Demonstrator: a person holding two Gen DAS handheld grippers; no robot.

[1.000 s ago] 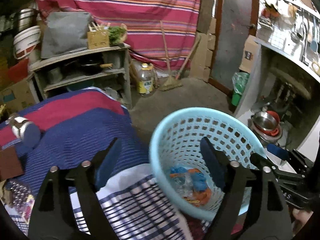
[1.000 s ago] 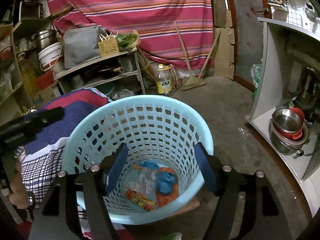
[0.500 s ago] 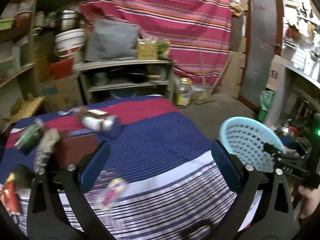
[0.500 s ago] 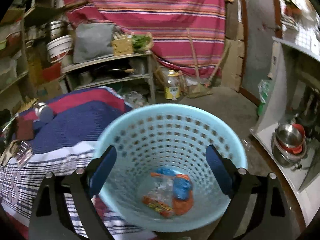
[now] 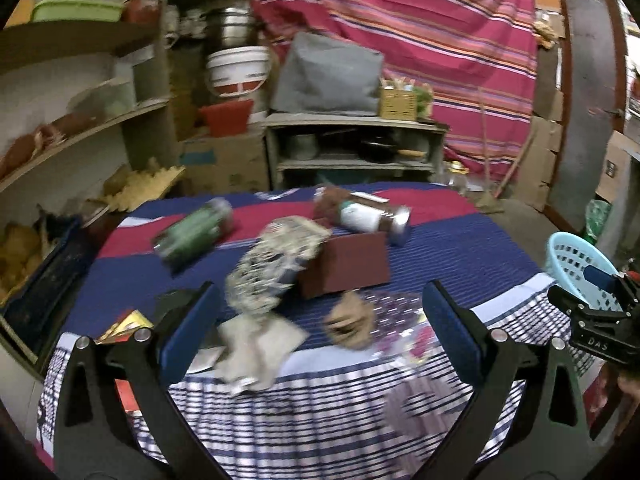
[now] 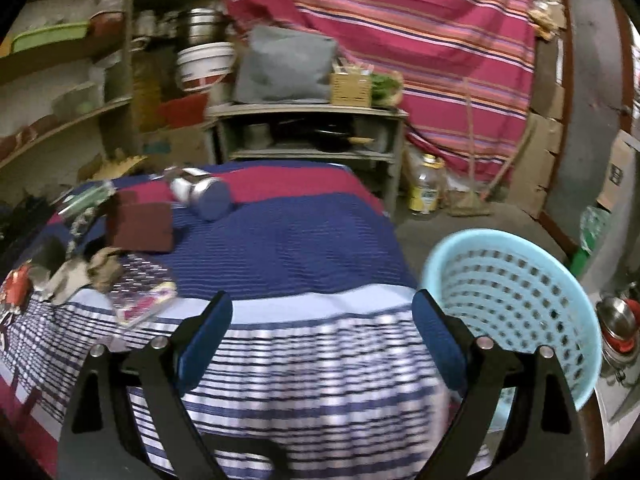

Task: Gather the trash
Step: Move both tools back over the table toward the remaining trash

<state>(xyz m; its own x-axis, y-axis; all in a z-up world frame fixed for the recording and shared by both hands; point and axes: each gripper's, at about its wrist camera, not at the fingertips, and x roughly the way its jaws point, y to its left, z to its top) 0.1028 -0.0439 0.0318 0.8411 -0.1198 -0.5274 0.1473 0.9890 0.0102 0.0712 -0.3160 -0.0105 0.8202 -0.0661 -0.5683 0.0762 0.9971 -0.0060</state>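
From the left wrist view, litter crowds the striped cloth (image 5: 460, 256) from ten to one o'clock: a green bottle (image 5: 194, 234), a crumpled wrapper (image 5: 272, 268), a maroon box (image 5: 346, 266) and a steel flask (image 5: 376, 218). Bare cloth lies at two o'clock. The blue basket (image 6: 516, 304) blocks three o'clock.

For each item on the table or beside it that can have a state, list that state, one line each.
left gripper: open, empty
right gripper: open, empty
green bottle: lying on its side
silver can: lying on its side
blue basket: standing beside the table
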